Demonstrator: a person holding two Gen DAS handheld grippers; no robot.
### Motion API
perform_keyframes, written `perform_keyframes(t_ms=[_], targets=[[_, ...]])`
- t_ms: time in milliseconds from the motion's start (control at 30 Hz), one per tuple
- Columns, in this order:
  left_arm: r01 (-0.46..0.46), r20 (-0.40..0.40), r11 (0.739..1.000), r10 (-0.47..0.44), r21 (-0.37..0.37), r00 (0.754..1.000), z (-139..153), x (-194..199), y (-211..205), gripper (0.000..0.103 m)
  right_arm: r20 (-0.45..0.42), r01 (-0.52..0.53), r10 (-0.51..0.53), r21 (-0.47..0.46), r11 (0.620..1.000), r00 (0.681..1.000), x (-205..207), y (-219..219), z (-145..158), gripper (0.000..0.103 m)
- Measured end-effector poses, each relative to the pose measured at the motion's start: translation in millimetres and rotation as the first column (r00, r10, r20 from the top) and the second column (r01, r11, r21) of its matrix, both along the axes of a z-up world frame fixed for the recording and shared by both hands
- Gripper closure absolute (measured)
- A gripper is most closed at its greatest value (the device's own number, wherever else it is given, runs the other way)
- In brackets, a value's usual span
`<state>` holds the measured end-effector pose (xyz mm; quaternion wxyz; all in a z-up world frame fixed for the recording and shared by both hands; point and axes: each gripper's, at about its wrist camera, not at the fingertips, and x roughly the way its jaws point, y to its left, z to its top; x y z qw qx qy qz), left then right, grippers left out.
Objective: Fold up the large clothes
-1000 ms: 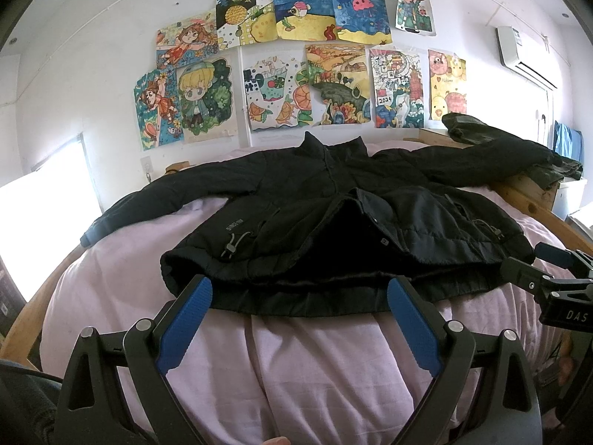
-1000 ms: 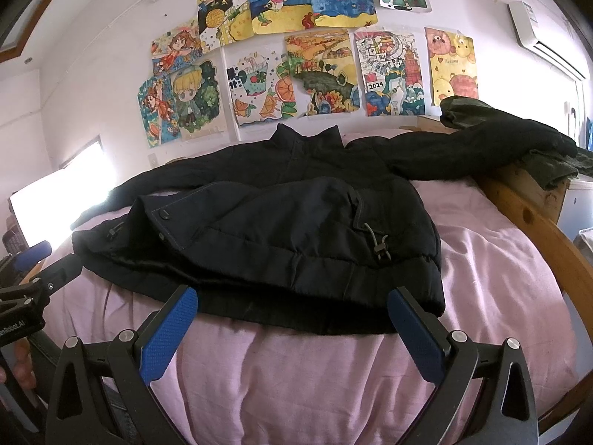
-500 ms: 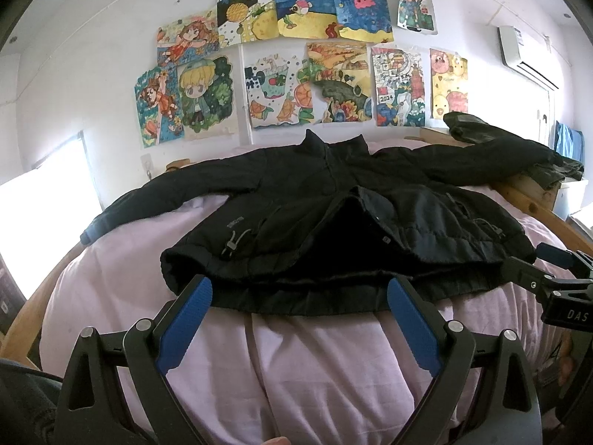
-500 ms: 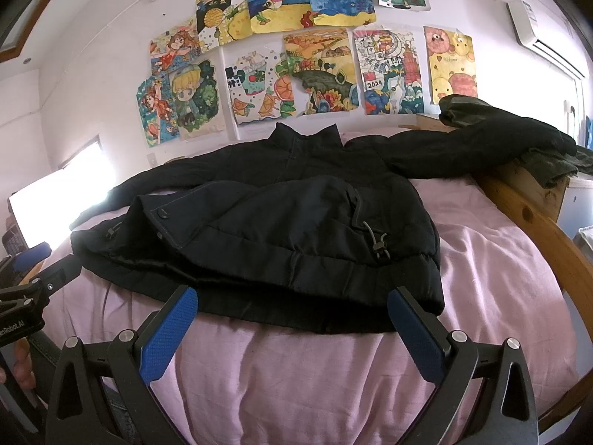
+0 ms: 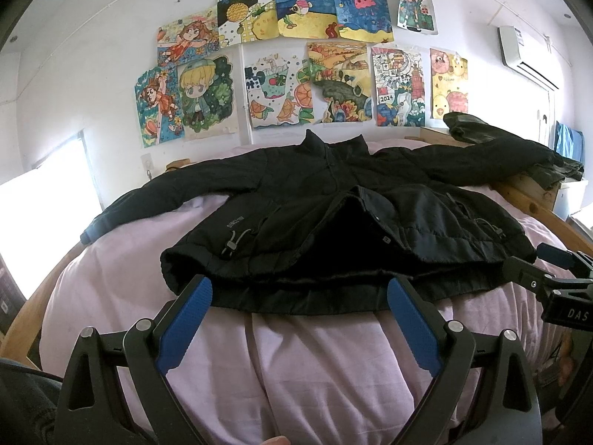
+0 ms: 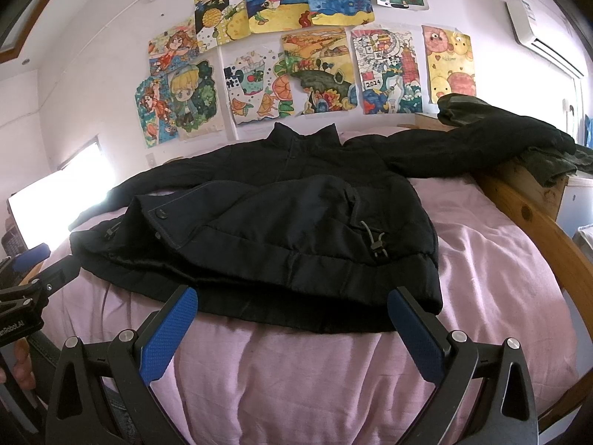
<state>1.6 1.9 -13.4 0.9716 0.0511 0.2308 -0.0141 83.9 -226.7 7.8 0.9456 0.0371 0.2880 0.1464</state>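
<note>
A large black padded jacket (image 5: 333, 222) (image 6: 281, 230) lies face up on a bed with a pink cover (image 5: 296, 363) (image 6: 481, 278). Both sleeves are spread out sideways and the collar points to the wall. The front is partly unzipped near the hem. My left gripper (image 5: 300, 296) hovers open just in front of the hem, holding nothing. Over the hem's right half my right gripper (image 6: 292, 304) is also open and empty. Each gripper shows at the edge of the other's view: the right gripper (image 5: 548, 274) and the left gripper (image 6: 33, 278).
A wooden bed frame (image 6: 537, 222) runs along the right side, with the right sleeve and a dark green garment (image 6: 548, 163) draped over it. Colourful drawings (image 5: 296, 66) cover the wall behind. A bright window (image 5: 44, 215) is on the left, an air conditioner (image 5: 526, 52) on the upper right.
Both views have shifted very slightly; the jacket and both open grippers stay where they were.
</note>
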Motion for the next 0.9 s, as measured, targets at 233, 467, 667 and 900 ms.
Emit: perform_keyframes(t_ms=[233, 467, 667, 900], targets=[[-0.001, -0.001, 1.0, 0.001, -0.001, 1.0, -1, 0, 0, 0.01, -0.001, -0.002, 0.002, 0.001, 1.0, 1.0, 0, -1, 0, 0.0], [0.0, -0.002, 1.0, 0.0, -0.002, 1.0, 1, 0, 0, 0.01, -0.003, -0.001, 0.001, 0.002, 1.0, 1.0, 0, -1, -2, 0.0], [-0.001, -0.002, 1.0, 0.001, -0.001, 1.0, 1, 0, 0, 0.01, -0.003, -0.002, 0.002, 0.002, 1.0, 1.0, 1, -1, -2, 0.0], [-0.002, -0.005, 1.0, 0.002, -0.003, 1.0, 0, 1, 0, 0.01, -0.011, -0.003, 0.003, 0.005, 1.0, 1.0, 3, -7, -13, 0.0]])
